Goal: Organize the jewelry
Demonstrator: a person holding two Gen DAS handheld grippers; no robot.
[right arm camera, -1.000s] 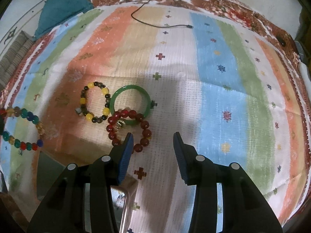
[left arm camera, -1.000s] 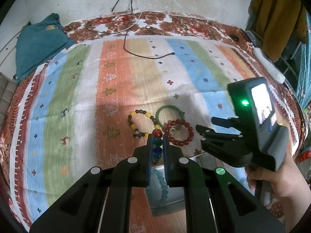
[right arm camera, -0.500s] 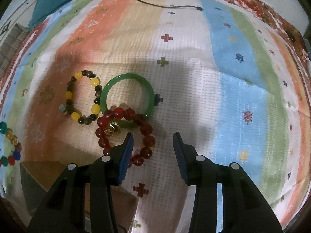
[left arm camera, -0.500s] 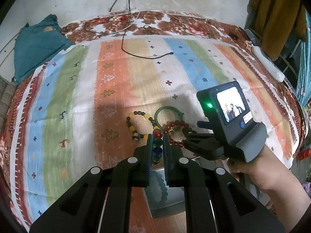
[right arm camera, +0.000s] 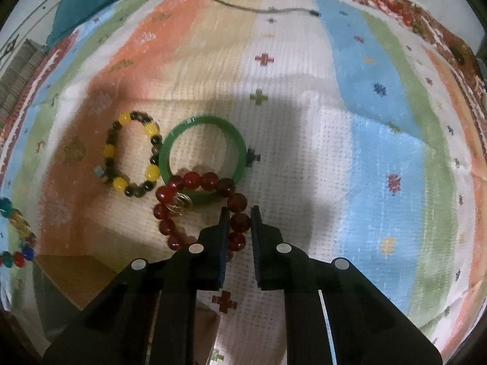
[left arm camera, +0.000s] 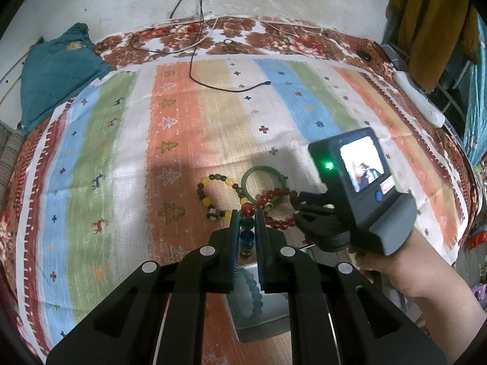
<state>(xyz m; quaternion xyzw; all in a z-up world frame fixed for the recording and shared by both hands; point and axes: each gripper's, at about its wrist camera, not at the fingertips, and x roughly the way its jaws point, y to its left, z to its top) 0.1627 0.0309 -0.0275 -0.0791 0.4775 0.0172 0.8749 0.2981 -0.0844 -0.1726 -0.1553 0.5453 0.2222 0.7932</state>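
My left gripper (left arm camera: 246,213) is shut on a multicoloured bead bracelet (left arm camera: 247,231) and holds it above a shiny metal tray (left arm camera: 261,322); the bracelet also shows at the left edge of the right wrist view (right arm camera: 15,231). My right gripper (right arm camera: 239,210) is down on the cloth, its fingers closed around beads of the red bead bracelet (right arm camera: 237,222). That bracelet overlaps a green bangle (right arm camera: 182,133). A yellow and brown bead bracelet (right arm camera: 121,182) lies left of the bangle. All three also show in the left wrist view: red bracelet (left arm camera: 280,193), bangle (left arm camera: 258,170), yellow bracelet (left arm camera: 210,182).
A striped cloth (left arm camera: 121,152) covers the bed. A black cable (left arm camera: 231,89) lies across its far part. A teal cushion (left arm camera: 57,64) sits at the far left. The tray corner (right arm camera: 54,276) shows at the lower left in the right wrist view.
My right gripper has moved forward and down onto the red bracelet and its fingers have closed from wide open around its beads. My left gripper has kept its hold on the multicoloured bracelet.
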